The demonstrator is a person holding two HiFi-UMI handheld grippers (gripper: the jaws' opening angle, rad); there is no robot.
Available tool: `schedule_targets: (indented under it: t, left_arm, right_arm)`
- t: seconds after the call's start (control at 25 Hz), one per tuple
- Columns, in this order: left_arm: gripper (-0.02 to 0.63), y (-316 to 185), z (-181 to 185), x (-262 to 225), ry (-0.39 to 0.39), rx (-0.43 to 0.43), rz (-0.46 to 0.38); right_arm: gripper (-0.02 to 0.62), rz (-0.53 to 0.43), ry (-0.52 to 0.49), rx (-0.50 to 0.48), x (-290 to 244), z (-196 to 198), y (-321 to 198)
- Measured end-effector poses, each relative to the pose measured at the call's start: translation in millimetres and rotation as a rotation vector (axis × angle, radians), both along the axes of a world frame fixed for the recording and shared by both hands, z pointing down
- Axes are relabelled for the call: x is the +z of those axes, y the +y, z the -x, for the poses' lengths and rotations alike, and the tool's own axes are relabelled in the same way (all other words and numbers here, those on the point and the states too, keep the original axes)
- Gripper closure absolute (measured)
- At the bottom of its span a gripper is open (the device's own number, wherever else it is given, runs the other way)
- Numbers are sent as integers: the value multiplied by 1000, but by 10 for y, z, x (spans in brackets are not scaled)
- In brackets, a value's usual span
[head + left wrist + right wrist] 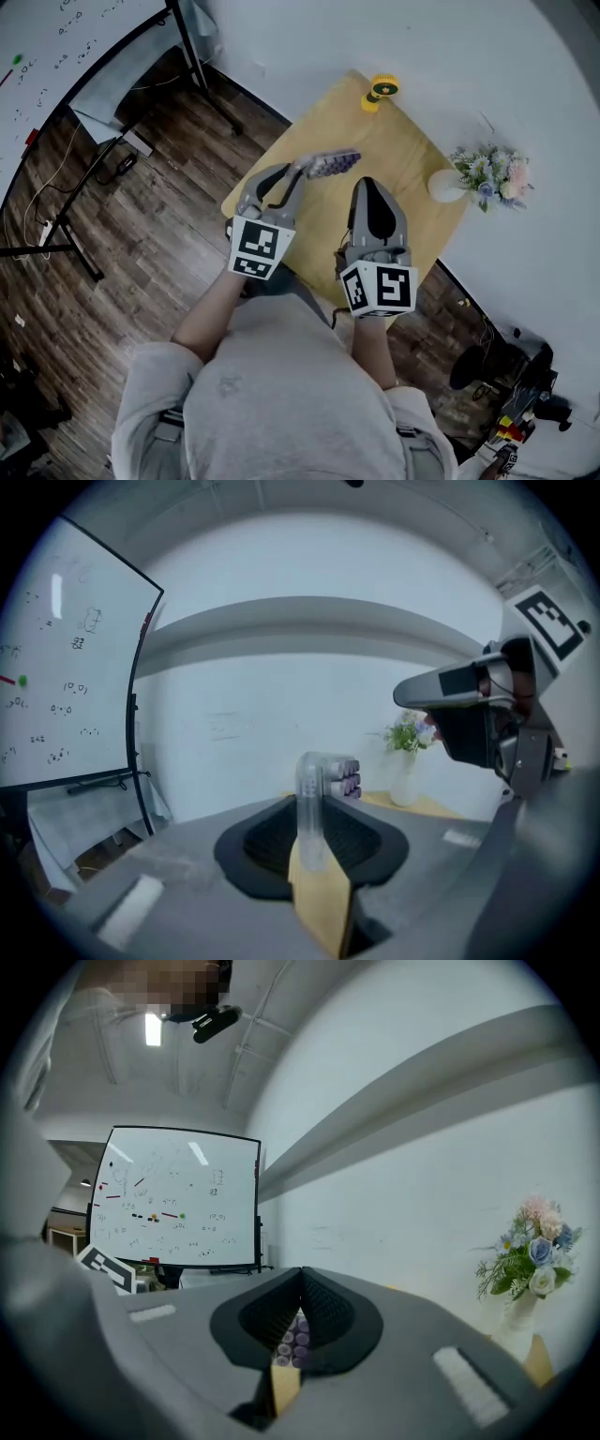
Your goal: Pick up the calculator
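The calculator (pixel 330 164), pale with purple keys, hangs in the air above the small wooden table (pixel 408 155). My left gripper (pixel 298 172) is shut on its near end. In the left gripper view the calculator (pixel 314 789) stands edge-on between the dark pads, its purple keys facing right. My right gripper (pixel 368 189) hovers just to the right of it over the table, holding nothing. In the right gripper view its jaws (pixel 300 1283) meet at the tips, and the purple keys (pixel 293 1337) show through the slit below.
A yellow roller-like object (pixel 379 92) sits at the table's far corner. A white vase of flowers (pixel 450 185) stands at its right edge, also seen as flowers (pixel 534 1246). A whiteboard on a stand (pixel 56 56) is at the left over wooden floor. White wall behind.
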State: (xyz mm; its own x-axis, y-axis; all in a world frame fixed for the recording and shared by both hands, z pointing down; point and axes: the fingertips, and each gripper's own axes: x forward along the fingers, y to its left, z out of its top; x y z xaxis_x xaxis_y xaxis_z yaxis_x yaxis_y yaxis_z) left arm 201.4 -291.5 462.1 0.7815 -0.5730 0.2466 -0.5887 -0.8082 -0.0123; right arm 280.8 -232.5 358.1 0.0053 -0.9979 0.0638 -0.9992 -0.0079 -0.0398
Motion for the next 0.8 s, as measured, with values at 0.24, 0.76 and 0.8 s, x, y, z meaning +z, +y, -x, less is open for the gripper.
schedule_targets:
  t: [0.24,0.76,0.8]
  left_arm:
    - [509,37,188,-291,56,-6,-5]
    - [509,136,540,-857,163,2,-56]
    - [509,141,574,-892,169,1,-59]
  right_arm:
    - [592,-19,28,37,-113,101,121]
    - [592,-57,65,105,-322,287,350]
    - [592,-61,67,107,-336,314,358]
